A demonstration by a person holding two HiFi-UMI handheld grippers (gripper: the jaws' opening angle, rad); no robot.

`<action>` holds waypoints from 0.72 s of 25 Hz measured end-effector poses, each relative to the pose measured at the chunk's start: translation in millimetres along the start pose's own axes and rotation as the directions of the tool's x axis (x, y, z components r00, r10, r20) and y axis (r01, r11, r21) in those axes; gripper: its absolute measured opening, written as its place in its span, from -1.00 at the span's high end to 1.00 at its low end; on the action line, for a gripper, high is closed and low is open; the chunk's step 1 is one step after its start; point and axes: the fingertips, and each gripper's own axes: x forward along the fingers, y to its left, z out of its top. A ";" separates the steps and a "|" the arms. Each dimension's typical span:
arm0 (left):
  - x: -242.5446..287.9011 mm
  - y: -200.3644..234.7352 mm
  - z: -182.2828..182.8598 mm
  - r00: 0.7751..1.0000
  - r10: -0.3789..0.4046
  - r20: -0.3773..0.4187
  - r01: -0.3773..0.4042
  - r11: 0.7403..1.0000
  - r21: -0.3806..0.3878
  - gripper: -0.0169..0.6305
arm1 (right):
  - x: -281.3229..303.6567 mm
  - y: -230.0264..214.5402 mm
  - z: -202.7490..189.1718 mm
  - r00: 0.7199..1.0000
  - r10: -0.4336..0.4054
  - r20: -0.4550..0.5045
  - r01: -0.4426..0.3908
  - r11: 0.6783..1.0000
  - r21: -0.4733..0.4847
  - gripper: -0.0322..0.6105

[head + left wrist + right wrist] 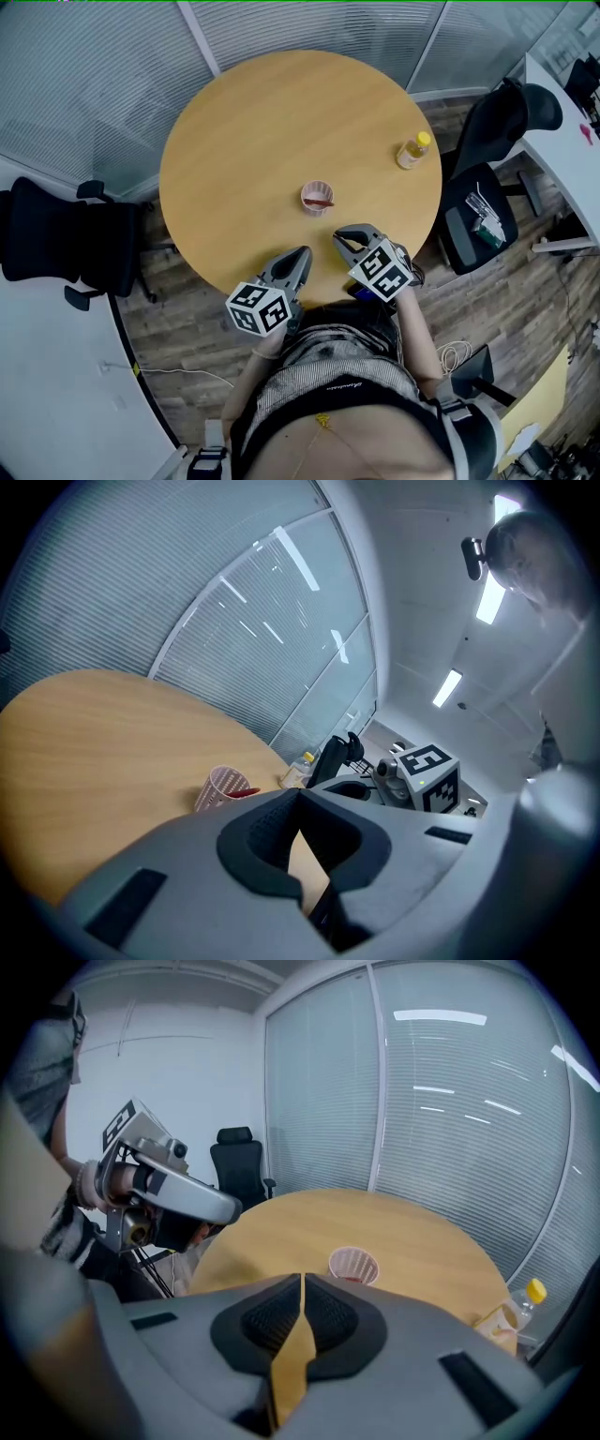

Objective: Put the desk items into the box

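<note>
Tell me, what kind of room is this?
Probably an office meeting room. There is a round wooden table, a black swivel chair beside it, and glass walls with blinds behind.

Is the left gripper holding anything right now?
No, the left gripper is shut with its jaws meeting at the tips, and only the wooden table shows behind them.

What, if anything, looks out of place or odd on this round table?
Nothing is spilled or broken. The pink cup stands upright mid-table with a red pen in it. The bottle stands close to the table's right edge, where a knock could tip it off. No box shows in any view.
</note>
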 end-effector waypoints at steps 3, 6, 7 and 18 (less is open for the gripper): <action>2.5 -5.2 2.9 1.000 -0.014 -0.001 0.014 1.000 0.020 0.94 | -6.9 4.4 8.1 0.998 -0.003 0.070 0.003 1.000 0.008 0.81; 3.0 -9.4 6.3 1.000 -0.024 0.001 0.024 0.999 0.039 0.94 | -13.8 8.9 17.5 0.990 -0.007 0.143 0.005 1.000 0.015 0.82; 2.7 -11.1 7.6 1.000 -0.026 0.002 0.026 0.999 0.045 0.94 | -16.5 10.5 20.9 0.986 -0.008 0.165 0.006 1.000 0.015 0.82; -1.0 -22.8 32.1 0.998 -0.048 0.037 0.041 0.986 0.161 0.94 | -40.3 18.7 62.6 0.939 -0.011 0.343 0.000 1.000 0.031 0.83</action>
